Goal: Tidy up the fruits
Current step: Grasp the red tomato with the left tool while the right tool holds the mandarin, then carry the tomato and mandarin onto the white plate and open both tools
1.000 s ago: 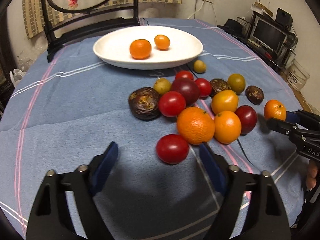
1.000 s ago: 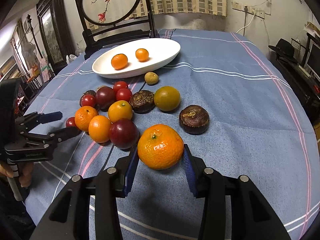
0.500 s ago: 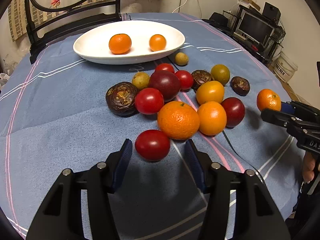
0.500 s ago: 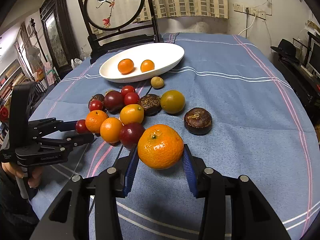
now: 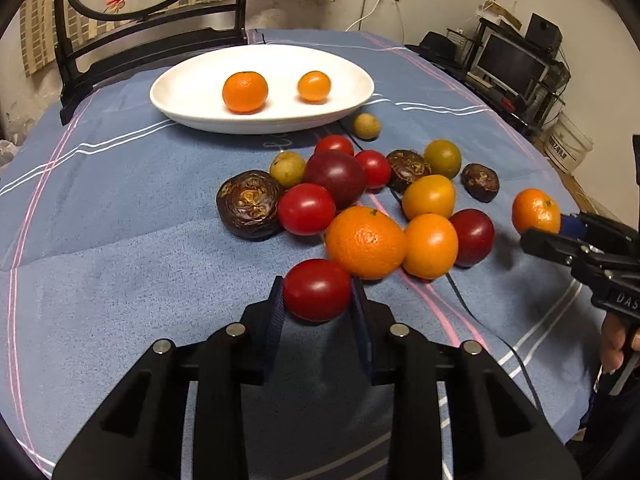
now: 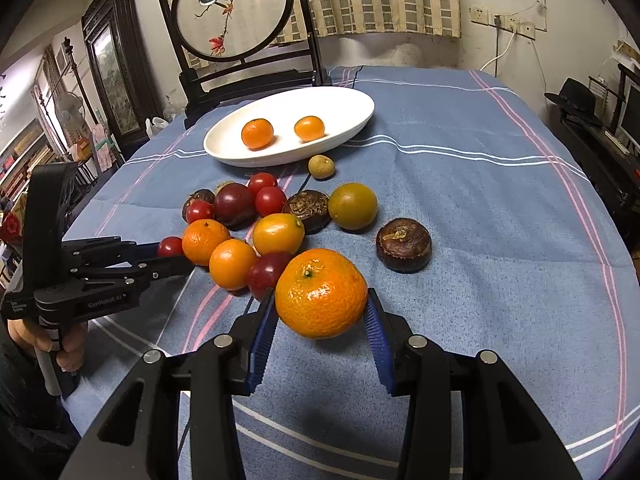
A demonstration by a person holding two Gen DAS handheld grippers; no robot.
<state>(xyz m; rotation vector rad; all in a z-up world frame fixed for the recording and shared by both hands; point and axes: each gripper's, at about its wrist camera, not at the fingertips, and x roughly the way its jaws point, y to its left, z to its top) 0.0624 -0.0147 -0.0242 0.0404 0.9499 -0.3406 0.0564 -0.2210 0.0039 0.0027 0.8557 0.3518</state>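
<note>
My left gripper (image 5: 316,282) is closing its jaws on a red tomato (image 5: 317,296), and both blue pads touch its sides; the tomato rests on the blue cloth at the near edge of the fruit pile (image 5: 368,200). My right gripper (image 6: 320,298) is shut on a large mandarin (image 6: 321,293), held just above the cloth. The same mandarin (image 5: 536,210) shows at the right of the left wrist view. A white oval plate (image 5: 192,108) at the back holds two small oranges (image 5: 245,91).
Mandarins, tomatoes, dark plums, wrinkled brown fruits and greenish ones lie loose between plate and grippers. A dark chair with a round painted screen (image 6: 236,4) stands behind the plate. A black cable (image 5: 472,312) crosses the cloth. A monitor desk (image 5: 512,64) is beyond the table's right edge.
The left jaws have narrowed from wide open until they meet the red tomato. The right gripper keeps hold of the mandarin with hardly any shift.
</note>
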